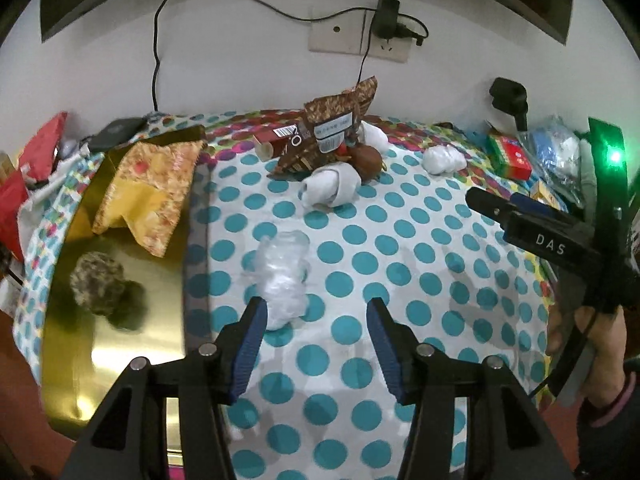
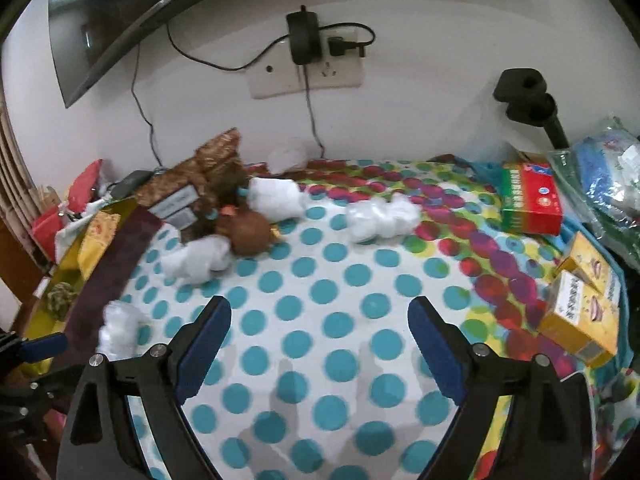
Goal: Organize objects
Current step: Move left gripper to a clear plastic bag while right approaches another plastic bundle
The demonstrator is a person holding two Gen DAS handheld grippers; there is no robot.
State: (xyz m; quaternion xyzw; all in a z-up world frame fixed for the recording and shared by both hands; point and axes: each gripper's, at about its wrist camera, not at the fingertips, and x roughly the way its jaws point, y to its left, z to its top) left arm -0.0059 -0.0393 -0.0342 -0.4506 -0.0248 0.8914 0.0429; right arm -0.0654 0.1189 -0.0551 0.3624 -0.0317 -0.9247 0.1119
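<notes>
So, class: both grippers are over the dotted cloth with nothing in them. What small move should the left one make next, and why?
Probably ease the left gripper forward and a little to its left, so the crumpled clear plastic wad sits between its open jaws. The wad lies loose on the dotted cloth, just past one fingertip, beside the gold box that already holds items.

Open left tool (image 1: 316, 344) beside white wad (image 1: 282, 280).
</notes>
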